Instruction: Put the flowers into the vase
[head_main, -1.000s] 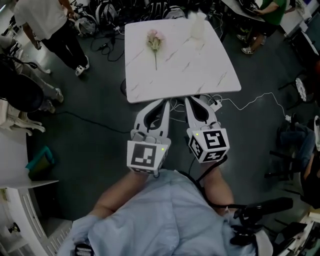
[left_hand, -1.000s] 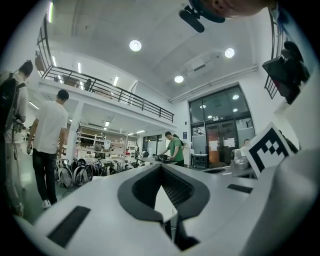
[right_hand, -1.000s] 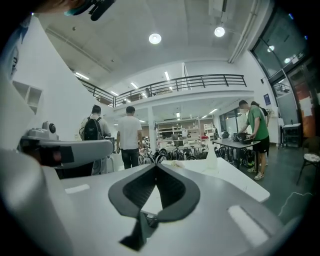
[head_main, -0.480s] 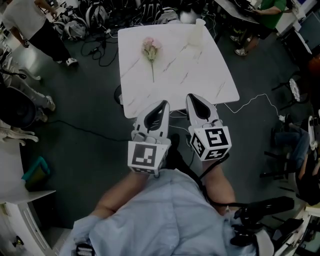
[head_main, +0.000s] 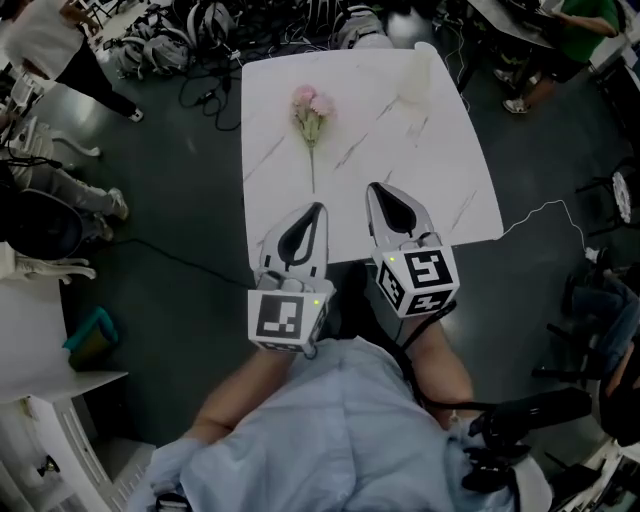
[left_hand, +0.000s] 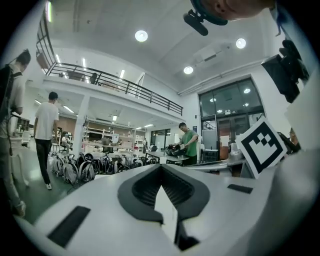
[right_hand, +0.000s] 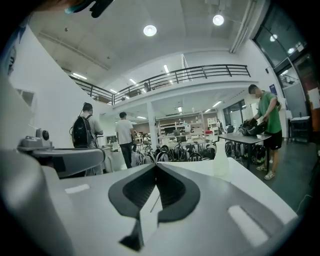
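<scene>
A pink flower bunch (head_main: 311, 103) lies on the white marble table (head_main: 440, 170), its thin stem pointing toward me. A pale translucent vase (head_main: 415, 72) stands upright at the far right corner; it also shows in the right gripper view (right_hand: 220, 159). My left gripper (head_main: 318, 207) reaches over the table's near edge, just short of the stem's end, jaws shut and empty. My right gripper (head_main: 373, 188) is beside it to the right, also shut with nothing in it. In the gripper views the left gripper (left_hand: 161, 168) and the right gripper (right_hand: 156, 165) each have their tips meeting.
Cables and bags (head_main: 200, 30) litter the dark floor beyond the table. A person in white (head_main: 60, 45) stands far left, and one in green (head_main: 575, 25) far right by another table. White furniture (head_main: 40, 380) stands at my left.
Both grippers have moved forward, from short of the table to over its near edge. The flower and vase lie where they were.
</scene>
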